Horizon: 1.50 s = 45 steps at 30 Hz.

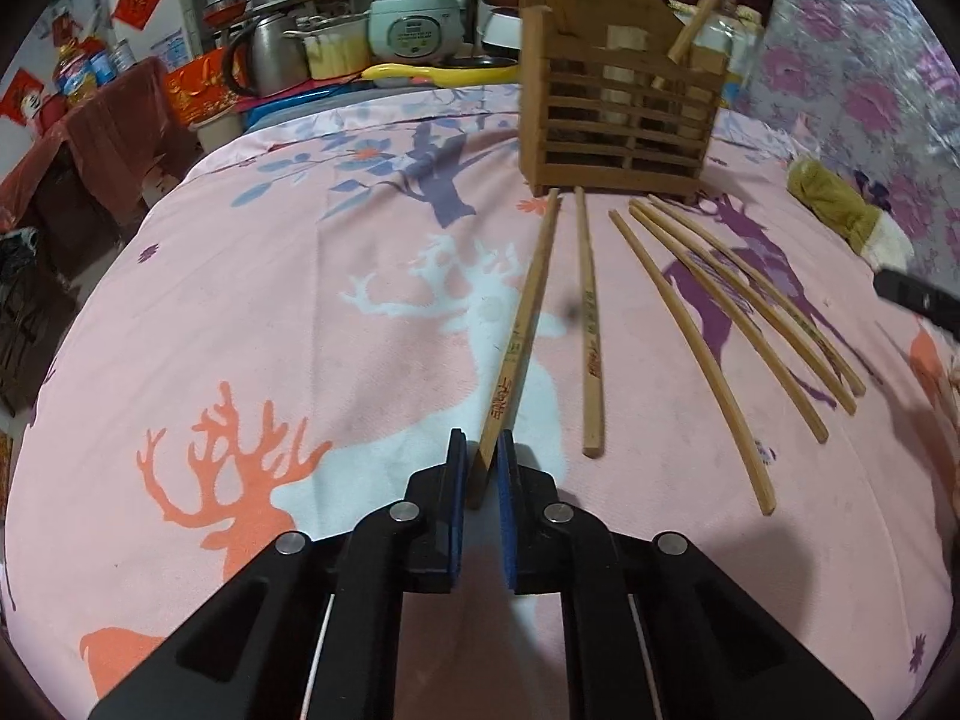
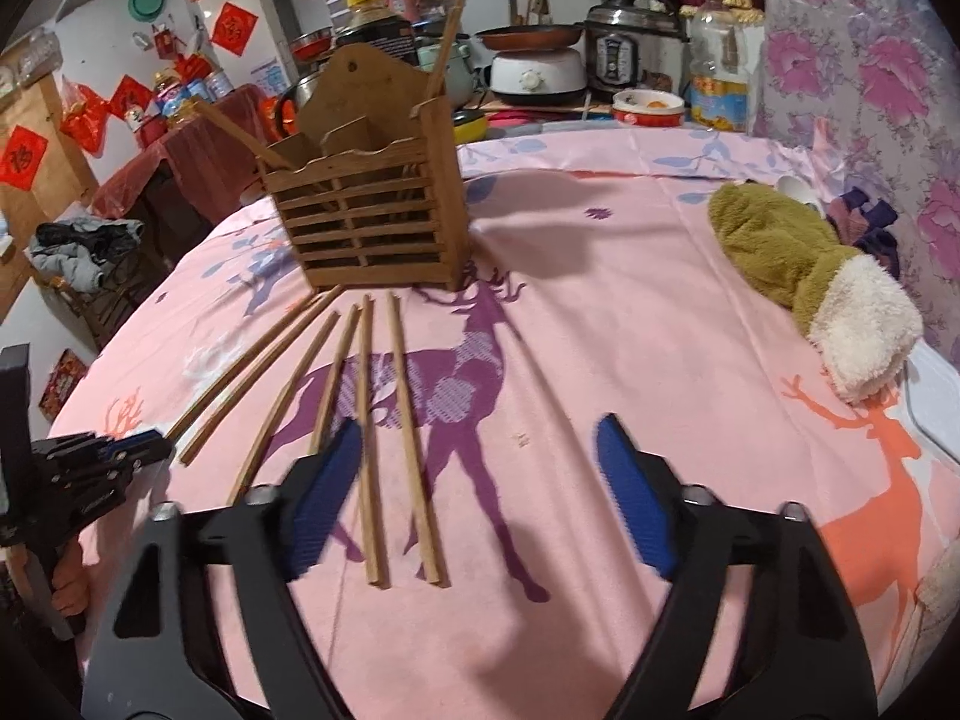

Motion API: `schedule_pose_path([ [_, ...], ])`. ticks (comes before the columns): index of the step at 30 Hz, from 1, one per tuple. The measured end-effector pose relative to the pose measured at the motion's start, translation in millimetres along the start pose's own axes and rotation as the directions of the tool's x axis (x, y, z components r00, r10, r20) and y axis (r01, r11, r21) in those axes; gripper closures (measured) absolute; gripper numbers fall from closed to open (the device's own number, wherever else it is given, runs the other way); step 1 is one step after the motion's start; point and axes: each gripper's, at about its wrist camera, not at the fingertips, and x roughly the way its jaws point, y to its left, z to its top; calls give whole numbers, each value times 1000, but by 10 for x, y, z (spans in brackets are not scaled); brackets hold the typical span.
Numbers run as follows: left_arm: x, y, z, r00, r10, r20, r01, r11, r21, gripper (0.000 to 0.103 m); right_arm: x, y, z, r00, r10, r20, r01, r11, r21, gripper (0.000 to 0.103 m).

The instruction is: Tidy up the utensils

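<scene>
left gripper (image 1: 481, 468): i've got it clamped on one chopstick's (image 1: 521, 330) near end, lower centre, ready to lift.
right gripper (image 2: 480, 498): jaws apart, straddling two more.
holder (image 1: 624, 96): top centre, chopsticks fanned before it.

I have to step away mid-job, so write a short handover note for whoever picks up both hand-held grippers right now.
Left hand-held gripper: shut on the near end of one chopstick.
Right hand-held gripper: open, holding nothing, two chopsticks lying between its fingers.
Wooden holder stands just past the chopsticks' far ends on the pink cloth.
Done: a few chopsticks already stand in the holder.
Left: six chopsticks, including the gripped one, go into the holder.
</scene>
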Motion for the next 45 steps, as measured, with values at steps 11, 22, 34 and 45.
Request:
schedule_pose_path([
  [11,29,128,26,1000,26,-11,-26,998,-52,93,105,79,-321,992,35,-122,-45,995,-83,66],
  [22,41,102,23,999,44,-10,-44,998,-39,93,189,260,-448,988,-8,-156,-24,979,-200,97],
  [34,-165,38,5,997,20,70,-18,999,-31,95,-22,258,-357,999,2,-52,-12,982,-186,97],
  [45,-611,90,36,972,17,234,3,996,-87,97,-377,248,-252,993,22,116,-1,985,-173,97],
])
